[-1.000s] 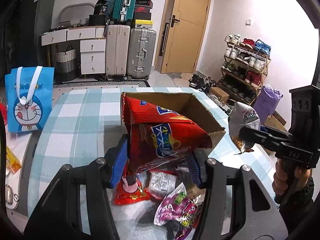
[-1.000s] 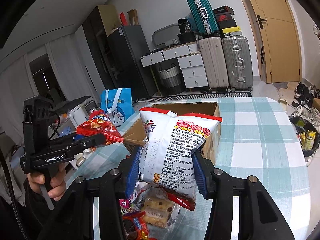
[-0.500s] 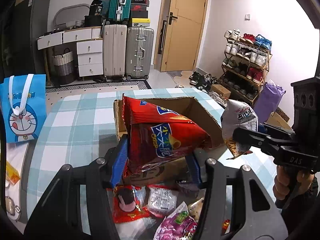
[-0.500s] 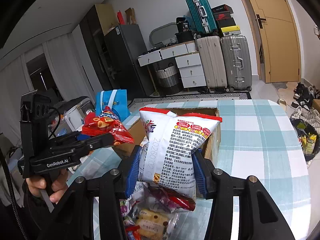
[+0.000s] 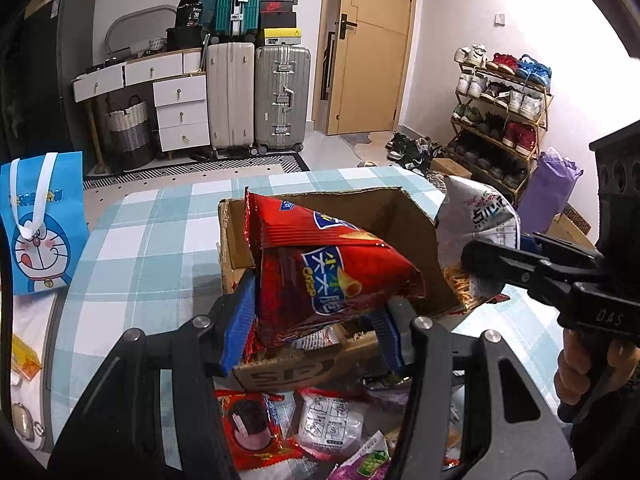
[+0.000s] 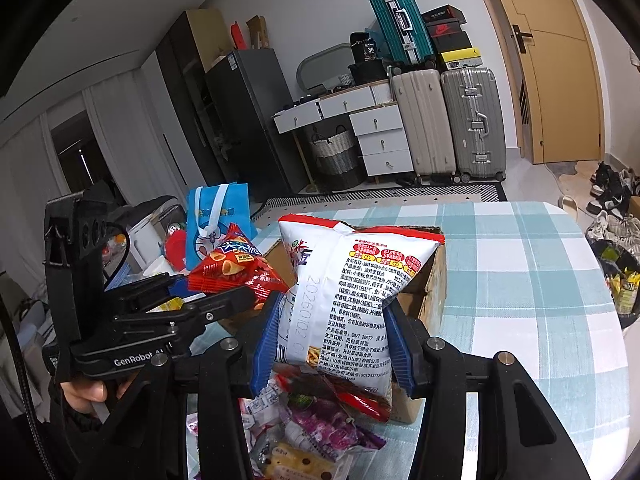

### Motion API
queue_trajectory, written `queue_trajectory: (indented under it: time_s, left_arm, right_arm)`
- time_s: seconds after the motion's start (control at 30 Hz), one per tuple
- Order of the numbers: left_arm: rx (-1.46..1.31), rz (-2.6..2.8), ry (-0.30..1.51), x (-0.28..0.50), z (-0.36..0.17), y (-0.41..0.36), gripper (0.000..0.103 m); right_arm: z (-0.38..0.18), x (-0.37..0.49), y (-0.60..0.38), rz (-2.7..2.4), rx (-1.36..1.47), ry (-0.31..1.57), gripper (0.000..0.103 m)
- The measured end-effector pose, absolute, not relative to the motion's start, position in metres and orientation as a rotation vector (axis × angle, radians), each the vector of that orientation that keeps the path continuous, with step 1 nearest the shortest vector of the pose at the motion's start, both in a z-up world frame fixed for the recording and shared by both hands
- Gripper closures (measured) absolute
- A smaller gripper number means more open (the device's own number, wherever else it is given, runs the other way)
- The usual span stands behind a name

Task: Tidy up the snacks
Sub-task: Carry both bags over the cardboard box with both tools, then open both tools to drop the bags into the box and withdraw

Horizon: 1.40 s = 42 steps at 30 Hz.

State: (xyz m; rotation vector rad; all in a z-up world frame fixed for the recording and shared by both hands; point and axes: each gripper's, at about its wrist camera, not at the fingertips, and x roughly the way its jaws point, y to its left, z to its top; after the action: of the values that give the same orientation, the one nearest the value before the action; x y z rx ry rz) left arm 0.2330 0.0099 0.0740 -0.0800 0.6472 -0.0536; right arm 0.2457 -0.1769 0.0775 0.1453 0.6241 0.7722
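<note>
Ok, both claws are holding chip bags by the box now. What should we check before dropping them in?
1. Left gripper squeezes the red chip bag: ok.
2. Right gripper squeezes the white chip bag: ok.
3. Cardboard box is open on top: ok.
4. Red bag is over the opening: ok, it hangs above the box's near edge.
5. White bag is over the opening: cannot tell, it looks to be at the box's side wall.
6. Room left inside the box: cannot tell, the bags hide the bottom.
</note>
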Motion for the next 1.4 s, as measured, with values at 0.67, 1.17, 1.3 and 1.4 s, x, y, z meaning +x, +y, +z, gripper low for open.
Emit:
queue_trajectory:
  time_s: [0.67,1.17,1.3,1.4]
  left_arm:
    - [-0.040,-0.009,0.675,0.272,0.055,0.005,0.052]
    - [-0.038,0.000,0.710,0.290,0.033,0.005,0.052]
    - [-0.040,0.002,0.719,0.291,0.032,0.006,0.051]
    - [-0.063,-0.005,0.729,0.290,0.034,0.010,0.048]
  right_arm:
    - [0.061,0.284,-0.145,0.735,0.094,0.662,0.054]
    - [0.046,0.292,-0.142,0.695,0.055,0.677,0.054]
    - [0.045,0.292,-0.143,0.701,0.069,0.689,0.054]
    - [0.047,0.290,-0.149,0.720,0.117,0.692,0.052]
